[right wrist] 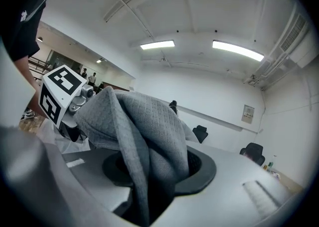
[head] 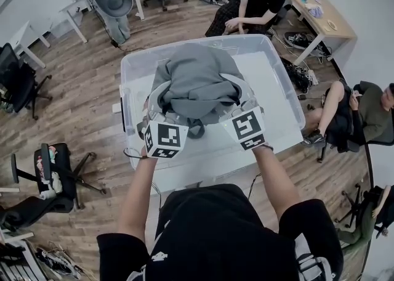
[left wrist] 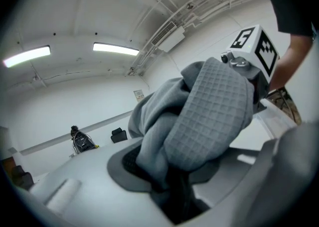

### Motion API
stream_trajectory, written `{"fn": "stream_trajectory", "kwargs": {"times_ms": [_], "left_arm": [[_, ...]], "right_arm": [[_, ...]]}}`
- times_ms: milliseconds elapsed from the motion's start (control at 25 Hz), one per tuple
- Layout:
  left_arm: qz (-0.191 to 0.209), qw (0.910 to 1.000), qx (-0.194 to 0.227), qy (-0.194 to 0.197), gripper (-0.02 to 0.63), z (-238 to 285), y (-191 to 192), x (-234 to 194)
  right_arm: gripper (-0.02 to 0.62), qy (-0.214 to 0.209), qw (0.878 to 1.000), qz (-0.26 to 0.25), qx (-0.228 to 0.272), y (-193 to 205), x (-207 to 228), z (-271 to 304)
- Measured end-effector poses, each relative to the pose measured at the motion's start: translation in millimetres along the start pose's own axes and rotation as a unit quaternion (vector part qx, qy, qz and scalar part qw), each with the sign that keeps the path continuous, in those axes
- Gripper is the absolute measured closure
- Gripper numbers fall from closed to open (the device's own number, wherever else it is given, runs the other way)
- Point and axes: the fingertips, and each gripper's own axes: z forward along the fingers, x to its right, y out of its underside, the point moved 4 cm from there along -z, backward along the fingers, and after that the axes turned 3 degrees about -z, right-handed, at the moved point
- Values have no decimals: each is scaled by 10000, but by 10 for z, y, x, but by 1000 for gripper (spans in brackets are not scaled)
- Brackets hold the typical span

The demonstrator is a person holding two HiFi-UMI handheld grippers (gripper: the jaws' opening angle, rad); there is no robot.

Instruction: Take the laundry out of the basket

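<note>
A grey waffle-knit garment (head: 197,79) hangs bunched above the clear plastic bin (head: 280,92), held up from both sides. My left gripper (head: 159,102) is shut on its left part, and my right gripper (head: 244,100) is shut on its right part. In the left gripper view the garment (left wrist: 209,121) fills the gap between the jaws of the left gripper (left wrist: 174,191), with the right gripper's marker cube (left wrist: 254,49) behind it. In the right gripper view the cloth (right wrist: 142,136) runs down between the jaws of the right gripper (right wrist: 149,196), and the left gripper's cube (right wrist: 59,96) shows beyond. The garment hides the bin's inside beneath it.
A person (head: 255,2) sits behind the bin and another person (head: 360,113) sits at the right. Office chairs (head: 18,82) stand at the left, one (head: 52,172) nearer. A wooden table (head: 323,15) stands at the back right. The floor is wood.
</note>
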Motion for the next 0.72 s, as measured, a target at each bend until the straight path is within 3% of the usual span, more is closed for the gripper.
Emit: {"fn": "stream_trajectory", "kwargs": {"times_ms": [480,720], "left_arm": [[-443,9979,380,-291,457,-337,-70,-196],[-745,9954,542,-248,459,-496,-92,-259]], "right_arm": [[437,492,9967,514,380,-275,-254,-76],[437,742,9936,720,454,-387,-377,-140]]}}
